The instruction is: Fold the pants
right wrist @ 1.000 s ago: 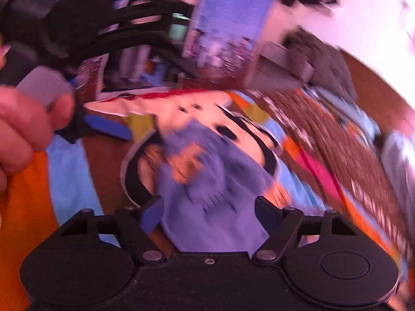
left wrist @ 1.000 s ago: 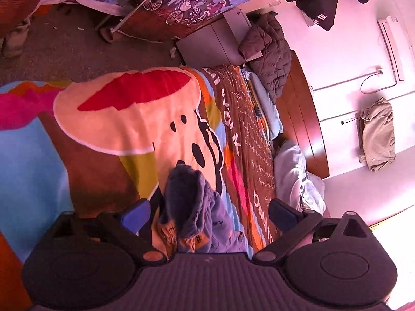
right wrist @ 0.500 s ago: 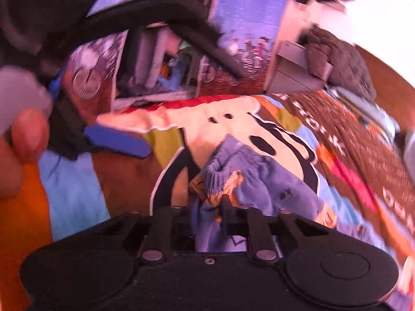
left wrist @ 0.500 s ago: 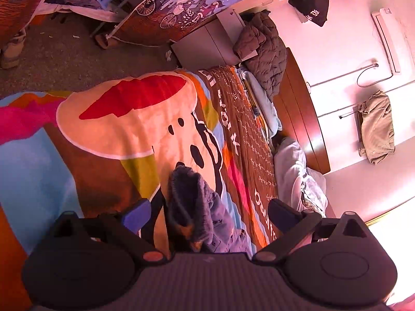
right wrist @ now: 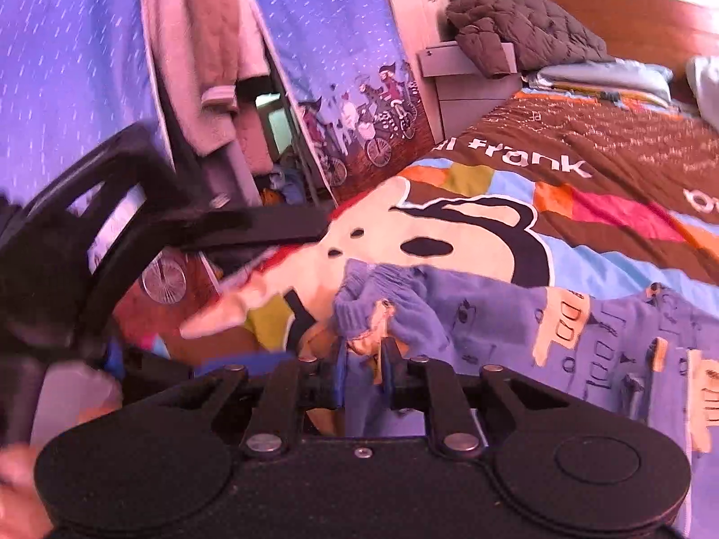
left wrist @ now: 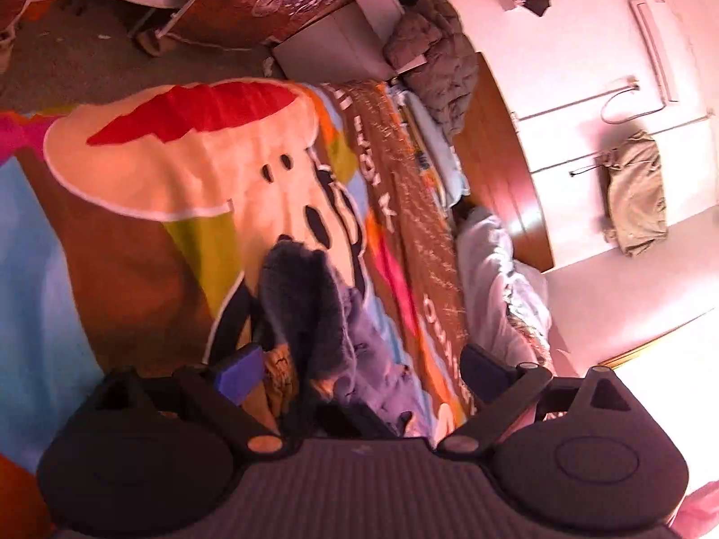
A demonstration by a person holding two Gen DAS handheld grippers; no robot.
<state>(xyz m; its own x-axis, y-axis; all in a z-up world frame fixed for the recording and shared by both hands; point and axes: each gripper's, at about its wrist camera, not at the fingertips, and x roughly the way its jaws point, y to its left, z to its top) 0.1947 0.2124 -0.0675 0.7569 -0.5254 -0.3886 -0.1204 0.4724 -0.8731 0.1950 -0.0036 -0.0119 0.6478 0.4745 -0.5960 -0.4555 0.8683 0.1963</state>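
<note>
My right tool (right wrist: pixel 363 370) pinches the ribbed cuff of the blue pants (right wrist: pixel 494 314), which lie on the cartoon bedspread (right wrist: pixel 472 242), so I can lift that end over. My left tool (left wrist: pixel 355 368) hangs wide open (holding nothing) above them.

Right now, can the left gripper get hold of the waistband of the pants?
Probably yes. The left gripper is open with the bunched pants lying between its fingers, nothing blocking. The right gripper already pinches that cloth close by.

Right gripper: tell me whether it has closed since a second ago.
Yes. The right gripper, open a second ago, is now shut on the pants lying on the bedspread.
</note>
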